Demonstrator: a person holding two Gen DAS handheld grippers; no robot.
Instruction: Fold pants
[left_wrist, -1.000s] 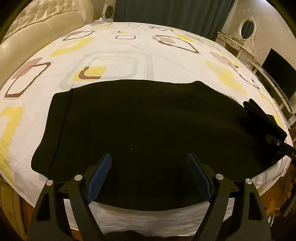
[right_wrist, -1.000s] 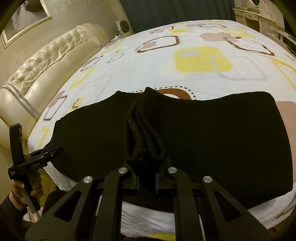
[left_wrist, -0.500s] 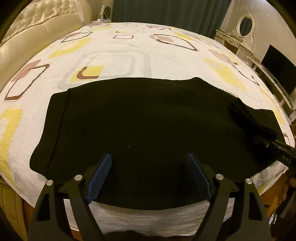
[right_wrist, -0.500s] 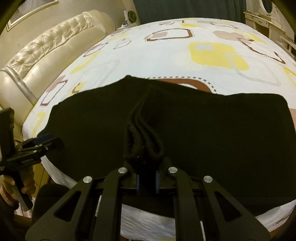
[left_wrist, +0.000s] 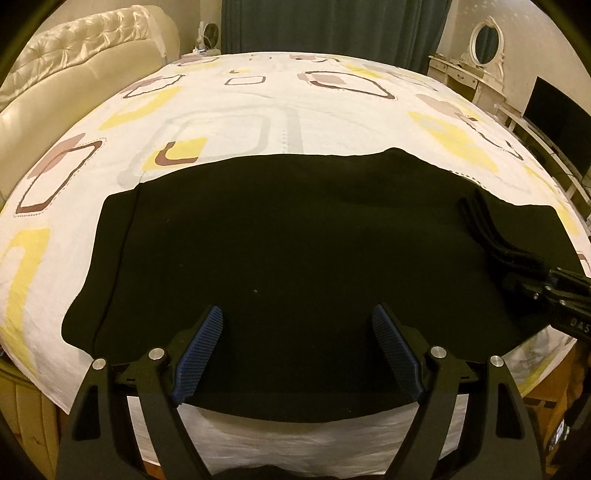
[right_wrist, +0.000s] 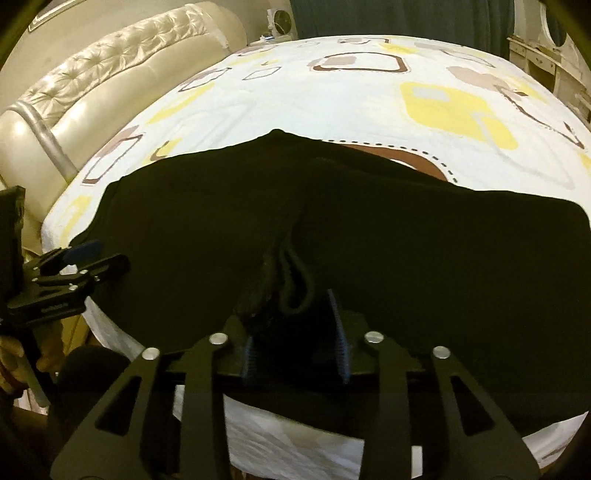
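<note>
One pair black pants (left_wrist: 295, 236) we see, spread flat across near edge of bed sheet (left_wrist: 280, 107), w/ one bunched fold ridge (right_wrist: 291, 273) standing up at our right end. Two grippers. Right gripper (right_wrist: 295, 339): jaws opening, bunched cloth betw. blue pads, right pad clear of it; left pad contact we can't tell. Left gripper (left_wrist: 297, 343): jaws spread wide over pants, nothing pinched. One hand (right_wrist: 11, 365) holds left gripper's handle. One cream tufted headboard (left_wrist: 74, 48), one dark curtain (left_wrist: 332, 26), one oval mirror (left_wrist: 487, 37).

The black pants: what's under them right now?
The black pants lie on the patterned bedsheet, whose brown-and-yellow print continues out of sight beneath. Anything else under them is hidden.
</note>
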